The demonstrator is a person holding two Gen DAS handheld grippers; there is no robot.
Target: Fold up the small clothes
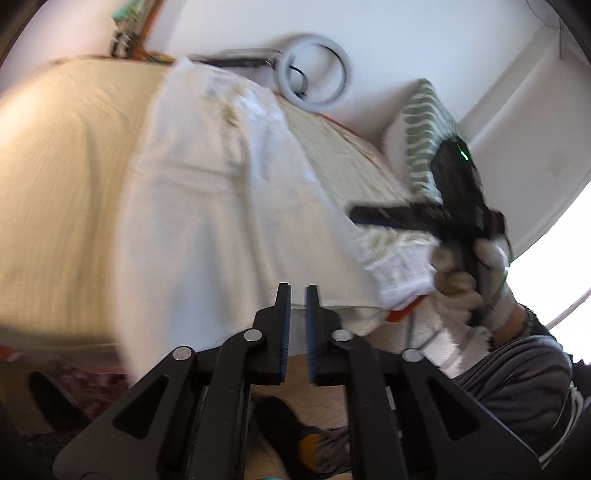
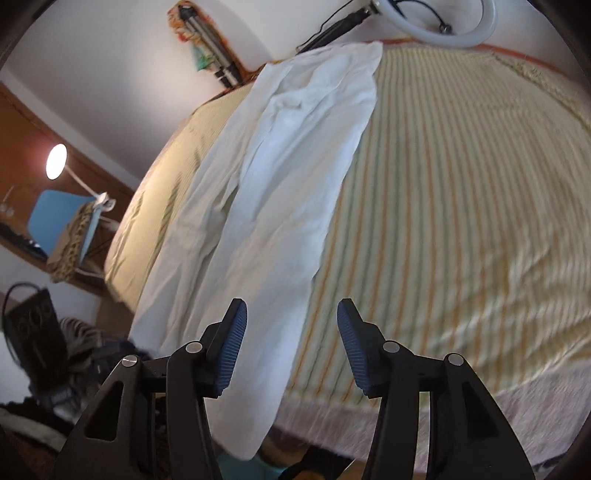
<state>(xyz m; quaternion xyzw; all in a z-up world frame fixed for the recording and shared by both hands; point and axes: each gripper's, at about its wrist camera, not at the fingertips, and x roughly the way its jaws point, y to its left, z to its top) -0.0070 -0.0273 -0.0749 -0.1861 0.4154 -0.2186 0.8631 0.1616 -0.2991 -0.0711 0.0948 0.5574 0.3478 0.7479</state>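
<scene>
A long white garment [image 1: 221, 203] [image 2: 288, 166] lies lengthwise on the striped bed cover [image 2: 443, 184], folded into a narrow strip. Its near end hangs over the bed's front edge. My left gripper [image 1: 298, 295] hovers at that near edge, its jaws apart by a narrow gap with nothing pinched. My right gripper [image 2: 291, 321] stands open wide above the garment's near right border, with no cloth touching its blue pads [image 2: 232, 343]. In the left wrist view the right tool's black body [image 1: 458, 199] shows at the right, held by a gloved hand [image 1: 461, 280].
A green-patterned pillow [image 1: 424, 129] leans at the bed's far right. A ring light [image 1: 314, 70] [image 2: 461, 33] stands behind the bed. A lit lamp [image 2: 56, 161] and a blue chair [image 2: 51, 221] are at the left. The person's grey-clad leg [image 1: 517, 380] is beside the bed.
</scene>
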